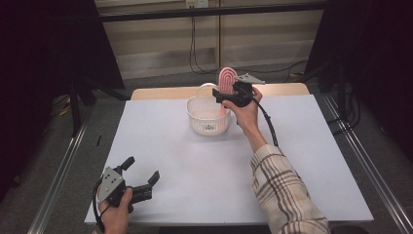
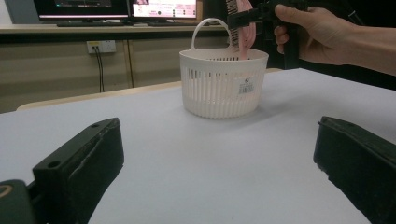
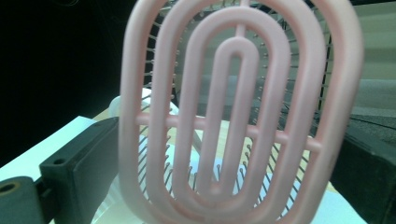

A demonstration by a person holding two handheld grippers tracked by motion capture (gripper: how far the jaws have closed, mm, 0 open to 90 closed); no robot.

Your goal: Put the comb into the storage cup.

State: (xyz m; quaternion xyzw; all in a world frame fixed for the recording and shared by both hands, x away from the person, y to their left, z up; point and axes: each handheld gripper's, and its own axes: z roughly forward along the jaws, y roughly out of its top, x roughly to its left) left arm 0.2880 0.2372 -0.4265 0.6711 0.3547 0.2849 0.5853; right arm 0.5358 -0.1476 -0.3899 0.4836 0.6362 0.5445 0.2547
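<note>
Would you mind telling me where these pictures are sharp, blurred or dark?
Right gripper view: the pink brush sits so close it is soft, background dark at left. Left gripper view: the basket is fairly sharp, near jaws blurred. High view: the table is evenly lit, surroundings dark.

Open table (image 1: 204, 165) before the white basket (image 1: 208, 117); pink hairbrush (image 1: 226, 83) upright over its far rim.

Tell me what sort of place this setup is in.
Probably a lab or recording workspace: the white table stands between dark curtains, monitors sit on a bench behind, and cables hang down the wall.
</note>
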